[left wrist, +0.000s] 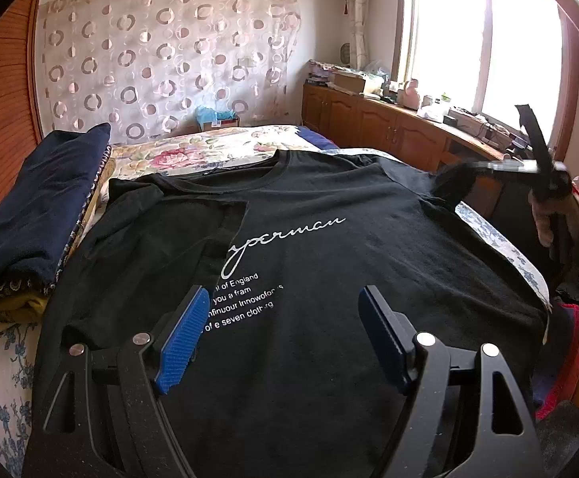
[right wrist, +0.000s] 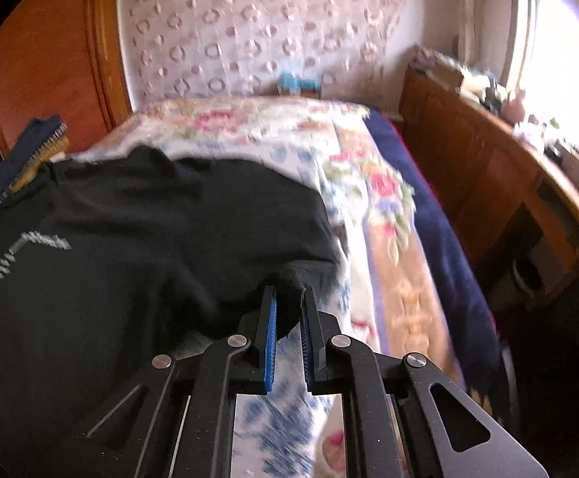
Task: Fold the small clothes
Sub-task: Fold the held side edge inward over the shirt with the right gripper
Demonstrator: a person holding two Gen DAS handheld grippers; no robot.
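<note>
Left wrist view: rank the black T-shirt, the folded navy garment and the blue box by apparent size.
1. Black T-shirt, largest, though nearest the camera.
2. Folded navy garment.
3. Blue box, smallest, but farthest away.

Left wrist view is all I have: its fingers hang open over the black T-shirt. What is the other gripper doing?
Observer: The right gripper is shut on the black T-shirt, pinching a bunched edge of it.
Operator: Is that edge flat on the bed?
Observer: No, it rises from the floral bedspread into the fingers.
Operator: Is the picture sharp?
Observer: No, it is motion-blurred.
</note>
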